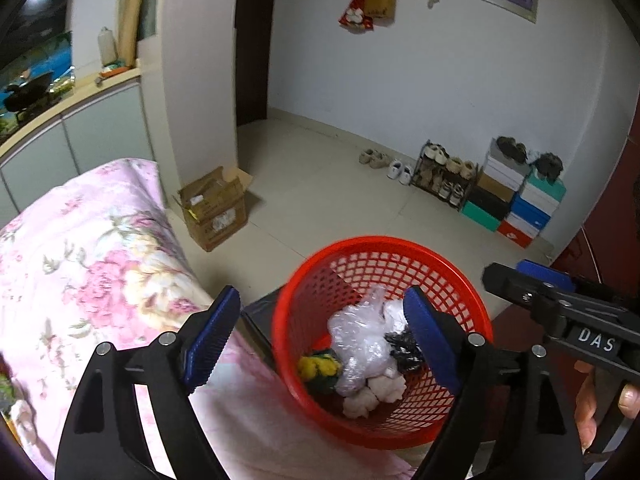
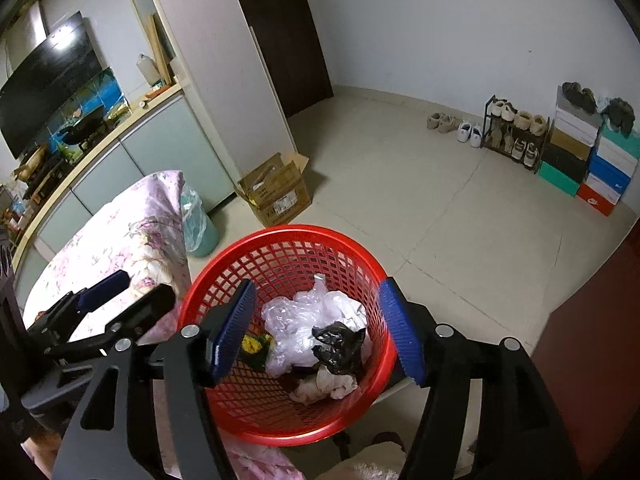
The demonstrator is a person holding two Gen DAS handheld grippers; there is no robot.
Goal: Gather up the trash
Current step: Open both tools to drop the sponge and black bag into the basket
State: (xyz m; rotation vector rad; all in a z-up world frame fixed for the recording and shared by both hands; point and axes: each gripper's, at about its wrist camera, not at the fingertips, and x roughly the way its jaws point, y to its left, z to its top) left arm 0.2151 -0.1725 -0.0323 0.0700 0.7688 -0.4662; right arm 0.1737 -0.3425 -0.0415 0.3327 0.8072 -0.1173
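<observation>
A red mesh basket (image 1: 316, 292) (image 2: 224, 276) stands at the edge of the floral-covered table. It holds crumpled clear plastic (image 1: 360, 340) (image 2: 296, 320), a black plastic wad (image 1: 404, 354) (image 2: 340, 344), white tissue balls (image 1: 376, 394) (image 2: 328, 386) and a yellow-green wrapper (image 1: 320, 366) (image 2: 254, 346). My left gripper (image 1: 320, 340) is open and empty above the basket's left side. My right gripper (image 2: 316, 332) is open and empty straight over the basket. The right gripper also shows in the left wrist view (image 1: 520, 280), the left gripper in the right wrist view (image 2: 120, 292).
A pink floral cloth (image 1: 92, 264) (image 2: 120, 232) covers the table on the left. A cardboard box (image 1: 216, 208) (image 2: 276, 192) sits on the tiled floor. A lined green bin (image 2: 198, 220) stands by the table. A shoe rack (image 1: 444, 176) (image 2: 516, 136) and stacked shoe boxes (image 1: 520, 200) (image 2: 588, 156) line the far wall.
</observation>
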